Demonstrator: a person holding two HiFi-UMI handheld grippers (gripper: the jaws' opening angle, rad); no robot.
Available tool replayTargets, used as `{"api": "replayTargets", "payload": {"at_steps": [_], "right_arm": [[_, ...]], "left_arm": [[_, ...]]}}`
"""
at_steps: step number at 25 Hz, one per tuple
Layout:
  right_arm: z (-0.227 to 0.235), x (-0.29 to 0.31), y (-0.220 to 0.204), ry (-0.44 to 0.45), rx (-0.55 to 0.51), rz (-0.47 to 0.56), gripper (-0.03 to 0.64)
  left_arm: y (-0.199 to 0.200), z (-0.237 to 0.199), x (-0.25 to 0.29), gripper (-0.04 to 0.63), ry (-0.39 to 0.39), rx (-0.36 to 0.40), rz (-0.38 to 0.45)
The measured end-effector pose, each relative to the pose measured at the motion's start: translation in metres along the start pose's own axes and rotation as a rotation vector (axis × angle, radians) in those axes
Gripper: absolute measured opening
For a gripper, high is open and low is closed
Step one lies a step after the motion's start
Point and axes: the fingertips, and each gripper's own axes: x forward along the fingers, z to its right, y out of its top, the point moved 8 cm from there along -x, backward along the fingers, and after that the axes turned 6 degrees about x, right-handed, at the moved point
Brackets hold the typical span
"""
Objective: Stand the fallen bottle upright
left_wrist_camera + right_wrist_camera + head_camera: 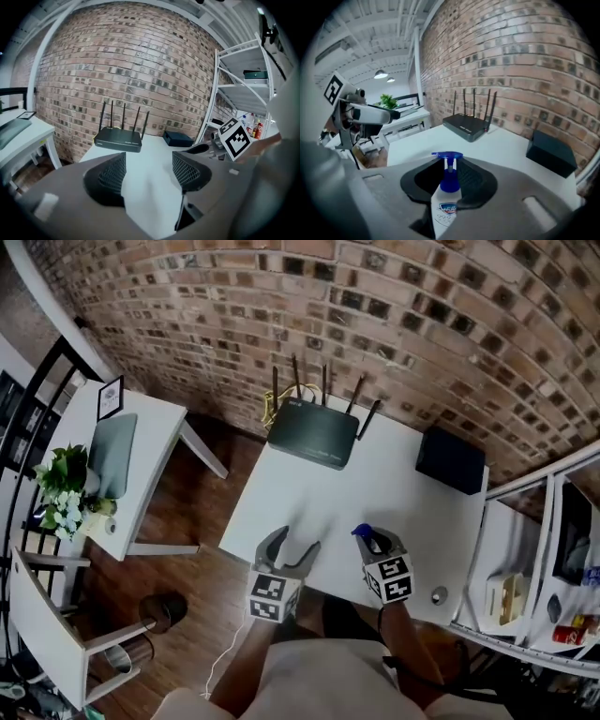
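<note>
A small white pump bottle [446, 202] with a blue pump head [447, 156] is clamped upright between the jaws of my right gripper [451, 180], lifted off the white table [309, 493]. In the head view the blue pump head [363, 532] shows above the right gripper [373, 542], near the table's front edge. My left gripper [291, 550] hovers to the left of it with its jaws apart and nothing between them. In the left gripper view, the left gripper [149, 172] frames only bare table.
A black router [314, 432] with several antennas stands at the table's far side by the brick wall. A black box [451, 460] lies at the far right corner. A small round object [438, 595] rests near the front right edge. White shelving [539, 559] stands at the right.
</note>
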Motion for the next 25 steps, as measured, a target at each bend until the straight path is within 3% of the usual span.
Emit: {"api": "replayTargets", "payload": {"at_steps": [4,13,18,25], "right_arm": [[0.024,-0.031,-0.018,-0.198,0.165,0.163,0.065],[0.03,-0.089,-0.073,-0.54,0.304,0.454,0.066],[0.016,-0.1,-0.094,-0.623,0.327,0.489,0.066],[0.006,-0.101,-0.102,-0.664,0.356,0.495,0.066]], "left_arm": [[0.01,0.016,0.008,0.333,-0.064,0.037,-0.009],[0.003,0.051,0.012,0.333,-0.193,0.118,-0.051],[-0.001,0.068,0.01,0.333,-0.26,0.166,-0.058],[-0.002,0.083,-0.005,0.333,-0.277,0.203,-0.043]]}}
